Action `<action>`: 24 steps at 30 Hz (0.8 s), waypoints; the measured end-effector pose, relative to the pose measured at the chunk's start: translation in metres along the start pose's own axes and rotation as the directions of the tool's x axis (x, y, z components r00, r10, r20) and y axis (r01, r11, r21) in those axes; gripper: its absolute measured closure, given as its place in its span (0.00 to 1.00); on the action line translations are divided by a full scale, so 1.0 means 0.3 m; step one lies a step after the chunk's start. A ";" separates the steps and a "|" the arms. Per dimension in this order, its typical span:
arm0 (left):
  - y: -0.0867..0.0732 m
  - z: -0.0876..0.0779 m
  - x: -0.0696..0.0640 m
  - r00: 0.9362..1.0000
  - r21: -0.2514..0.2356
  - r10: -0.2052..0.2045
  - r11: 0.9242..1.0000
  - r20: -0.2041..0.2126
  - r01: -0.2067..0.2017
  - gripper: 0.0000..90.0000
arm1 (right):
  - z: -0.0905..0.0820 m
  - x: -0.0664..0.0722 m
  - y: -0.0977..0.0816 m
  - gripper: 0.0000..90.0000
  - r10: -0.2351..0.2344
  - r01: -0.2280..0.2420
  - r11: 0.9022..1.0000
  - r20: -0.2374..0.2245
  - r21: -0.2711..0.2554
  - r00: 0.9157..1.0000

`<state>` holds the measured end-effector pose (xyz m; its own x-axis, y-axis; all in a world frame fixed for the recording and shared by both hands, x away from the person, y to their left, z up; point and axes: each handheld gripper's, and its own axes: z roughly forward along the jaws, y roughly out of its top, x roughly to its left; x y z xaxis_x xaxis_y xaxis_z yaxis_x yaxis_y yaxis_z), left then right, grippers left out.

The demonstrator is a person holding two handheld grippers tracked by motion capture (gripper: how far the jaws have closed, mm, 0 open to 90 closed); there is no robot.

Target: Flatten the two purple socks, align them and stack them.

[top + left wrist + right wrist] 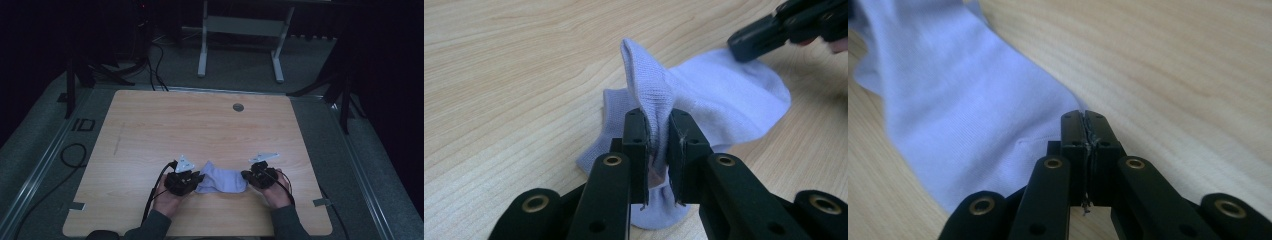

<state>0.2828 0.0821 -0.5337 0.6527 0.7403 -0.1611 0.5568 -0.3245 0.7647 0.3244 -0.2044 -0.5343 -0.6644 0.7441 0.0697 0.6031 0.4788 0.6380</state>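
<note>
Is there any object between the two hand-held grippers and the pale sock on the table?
Nothing visible stands between them. The left hand-held gripper is already clamped on a raised fold of the sock. The right hand-held gripper is shut at the sock's edge; whether it pinches fabric is unclear. The table around them is bare wood.

Left tool point(658, 145) clamped on a raised fold of pale sock point(724, 95) lying on wooden surface point(514, 75); right tool point(749, 42) touching its far edge

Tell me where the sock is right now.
In the high view the pale blue sock lies near the table's front edge, stretched between the left gripper and right gripper.
</note>
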 end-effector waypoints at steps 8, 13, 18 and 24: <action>-0.002 0.000 0.000 1.000 0.003 -0.004 1.000 0.000 0.004 0.89 | -0.022 0.007 0.013 0.98 0.007 -0.006 0.999 0.003 -0.045 1.000; -0.004 -0.001 0.001 1.000 0.010 -0.005 1.000 0.003 0.005 0.88 | 0.016 -0.011 -0.004 0.98 0.019 -0.018 0.999 0.043 -0.033 0.999; -0.009 -0.005 0.004 1.000 0.016 -0.007 1.000 0.005 0.007 0.88 | 0.047 -0.012 -0.015 0.98 0.019 -0.018 1.000 0.056 -0.022 0.998; -0.017 -0.016 0.017 1.000 0.030 -0.013 0.999 -0.002 0.013 0.88 | 0.059 0.000 -0.015 0.98 0.002 -0.002 1.000 0.072 -0.012 0.997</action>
<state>0.2809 0.0903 -0.5355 0.6441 0.7459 -0.1697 0.5806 -0.3323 0.7433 0.3293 -0.1983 -0.5507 -0.6294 0.7769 0.0158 0.5989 0.4720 0.6469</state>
